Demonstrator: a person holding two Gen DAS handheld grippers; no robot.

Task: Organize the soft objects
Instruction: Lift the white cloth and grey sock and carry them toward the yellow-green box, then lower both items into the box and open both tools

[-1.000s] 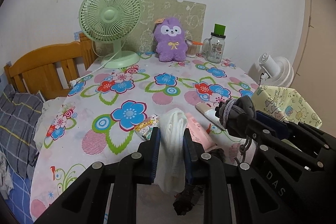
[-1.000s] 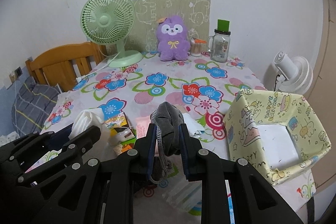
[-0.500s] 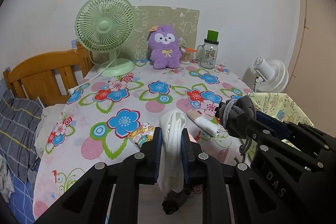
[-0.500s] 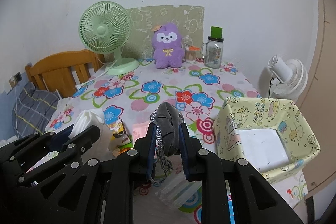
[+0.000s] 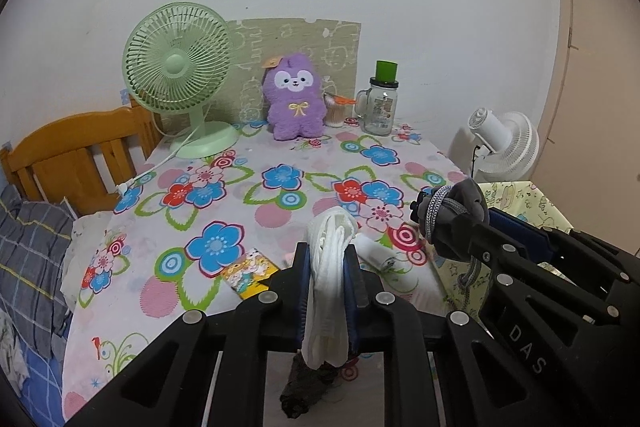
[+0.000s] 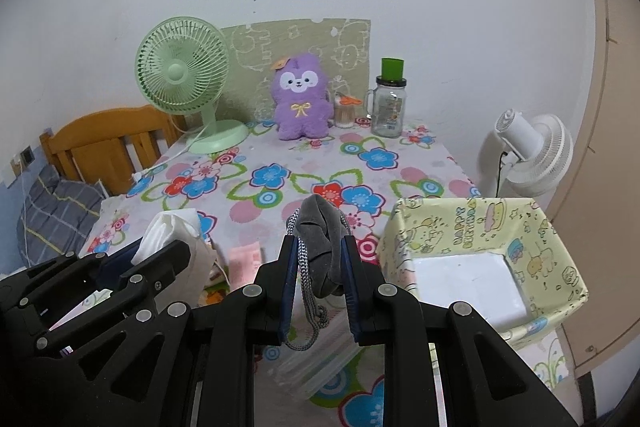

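My left gripper (image 5: 327,259) is shut on a folded white cloth (image 5: 329,255) and holds it above the near edge of the flowered table (image 5: 248,195). My right gripper (image 6: 320,251) is shut on a grey cloth with a grey cord (image 6: 320,227), raised above the table, just left of a yellow cartoon-print box (image 6: 472,223) with a white bottom. The white cloth also shows in the right wrist view (image 6: 172,231). The grey cloth also shows in the left wrist view (image 5: 456,215). A dark item (image 5: 304,383) lies below the left gripper.
At the table's back stand a green fan (image 5: 180,75), a purple plush toy (image 5: 296,99) and a glass jar with a green lid (image 5: 380,103). Small packets (image 5: 250,273) lie near the front. A wooden chair (image 5: 80,155) is on the left, a white fan (image 5: 504,143) on the right.
Both grippers have risen and pulled back from the table with their cloths still held. The table and box look farther and lower now.
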